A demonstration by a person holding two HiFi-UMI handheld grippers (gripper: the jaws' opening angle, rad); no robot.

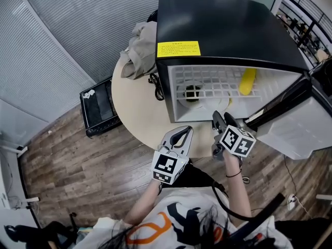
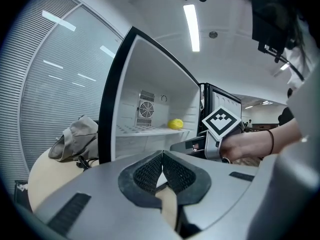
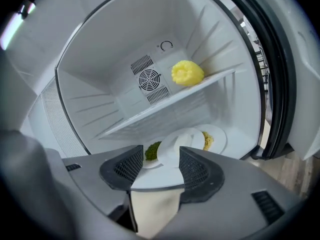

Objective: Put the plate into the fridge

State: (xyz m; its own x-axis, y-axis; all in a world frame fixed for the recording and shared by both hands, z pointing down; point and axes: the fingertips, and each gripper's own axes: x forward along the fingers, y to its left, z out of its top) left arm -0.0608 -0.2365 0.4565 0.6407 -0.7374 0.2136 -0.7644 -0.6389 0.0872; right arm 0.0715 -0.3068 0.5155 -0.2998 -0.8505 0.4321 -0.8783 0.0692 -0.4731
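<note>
The black mini fridge [image 1: 218, 25] stands open on a round table [image 1: 136, 105], its door [image 1: 290, 126] swung to the right. Inside, on the fridge floor, lie white plates: one with green food [image 3: 151, 152], a bare one [image 3: 181, 141] overlapping it, and one with yellowish crumbs [image 3: 214, 137]. A yellow lump [image 3: 187, 73] rests on the wire shelf [image 3: 165, 101]. My right gripper [image 3: 160, 155] is open just outside the fridge mouth, with nothing between its fingers. My left gripper [image 2: 162, 157] is shut and empty, held lower left of the fridge [image 2: 150, 119].
A beige bag [image 1: 137, 51] and a black cable [image 1: 155, 84] lie on the table left of the fridge. A black box [image 1: 98, 107] sits on the wood floor. Blinds cover the wall at the left.
</note>
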